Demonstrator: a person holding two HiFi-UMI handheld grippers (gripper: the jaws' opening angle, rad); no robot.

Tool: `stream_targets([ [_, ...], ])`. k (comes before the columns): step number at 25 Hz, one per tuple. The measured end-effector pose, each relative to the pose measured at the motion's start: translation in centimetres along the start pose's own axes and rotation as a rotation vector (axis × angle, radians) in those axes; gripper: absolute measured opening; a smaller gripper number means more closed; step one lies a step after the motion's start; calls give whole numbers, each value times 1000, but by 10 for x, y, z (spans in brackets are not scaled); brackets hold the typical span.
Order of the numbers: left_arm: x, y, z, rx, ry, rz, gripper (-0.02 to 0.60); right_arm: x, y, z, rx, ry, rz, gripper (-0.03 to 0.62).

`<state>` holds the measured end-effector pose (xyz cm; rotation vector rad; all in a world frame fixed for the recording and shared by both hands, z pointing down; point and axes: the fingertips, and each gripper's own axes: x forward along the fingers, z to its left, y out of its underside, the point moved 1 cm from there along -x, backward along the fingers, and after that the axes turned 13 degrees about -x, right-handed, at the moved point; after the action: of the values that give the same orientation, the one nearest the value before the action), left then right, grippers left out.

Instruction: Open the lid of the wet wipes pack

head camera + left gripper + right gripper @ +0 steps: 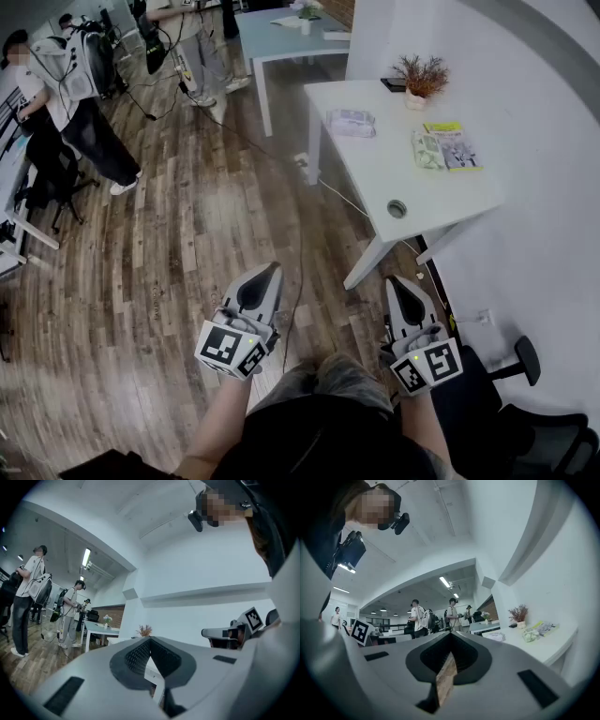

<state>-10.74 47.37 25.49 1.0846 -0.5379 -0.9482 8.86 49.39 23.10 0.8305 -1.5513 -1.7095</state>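
Note:
On the white table (394,178) ahead of me lie a pale, whitish soft pack (352,122), a small green pack (428,150) and a yellow-green flat packet (457,145). The right gripper view shows the pale pack (497,636) and the green pack (529,634) on the same table. Which one is the wet wipes pack I cannot tell. My left gripper (272,270) and right gripper (394,281) are held low over my lap, well short of the table. Both point forward, both are shut and hold nothing. The jaws meet in the left gripper view (150,639) and the right gripper view (451,633).
A small potted plant (422,77) stands at the table's far end by the wall. A cable hole (397,208) sits near the table's near edge. A cable (281,159) runs over the wooden floor. People (80,103) stand at the far left. A black chair (525,412) is at my right.

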Motion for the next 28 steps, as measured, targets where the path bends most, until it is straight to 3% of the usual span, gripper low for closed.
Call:
stream_targets([
  [11, 23, 15, 39, -70, -52, 25, 11, 41, 25, -17, 18, -16, 57, 18],
  [16, 67, 11, 67, -68, -76, 24, 11, 86, 40, -54, 67, -20, 58, 18],
  [22, 144, -13, 85, -45, -42, 19, 11, 144, 36, -98, 81, -39, 28, 18],
  [28, 198, -9, 102, -50, -43, 47, 11, 184, 48, -137, 109, -59, 28, 18],
])
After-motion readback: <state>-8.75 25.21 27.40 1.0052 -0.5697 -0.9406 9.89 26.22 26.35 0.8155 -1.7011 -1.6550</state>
